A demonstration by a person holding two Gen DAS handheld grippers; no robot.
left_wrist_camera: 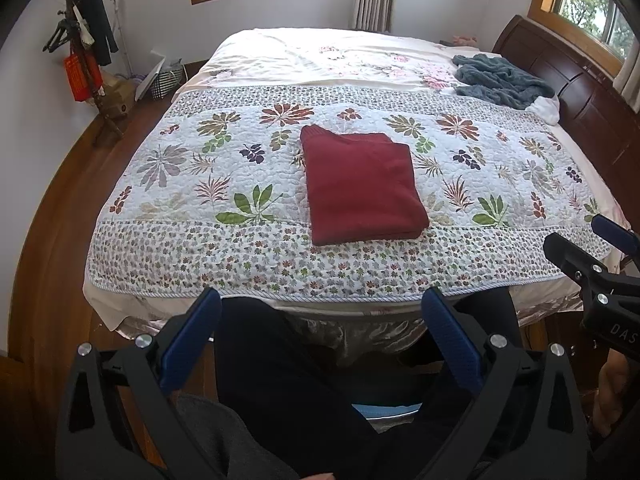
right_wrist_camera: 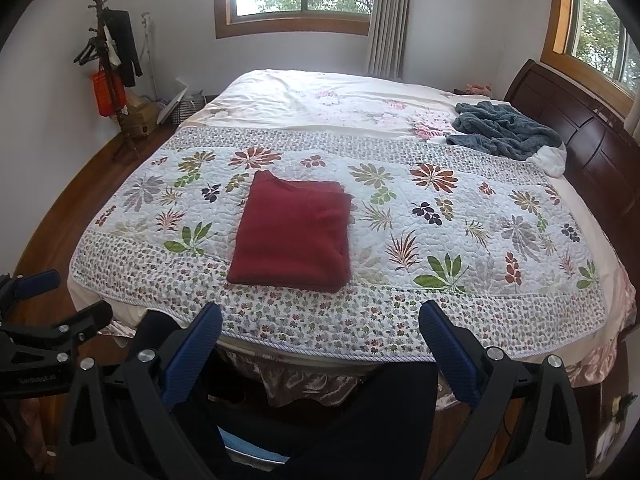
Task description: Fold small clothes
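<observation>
Fingers on our left gripper and right gripper are hanging spread and empty short of the bed, while the red garment is lying folded on the quilt, so any careless regrasp is risking pulling its layers apart.

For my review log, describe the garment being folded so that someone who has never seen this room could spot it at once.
Start with the big bed, then the leaf-patterned quilt across its near end. The red garment lies near the quilt's middle, folded into a neat rectangle. It is the only plain dark red thing on the bed; the grey-blue blanket by the headboard is rumpled.
</observation>
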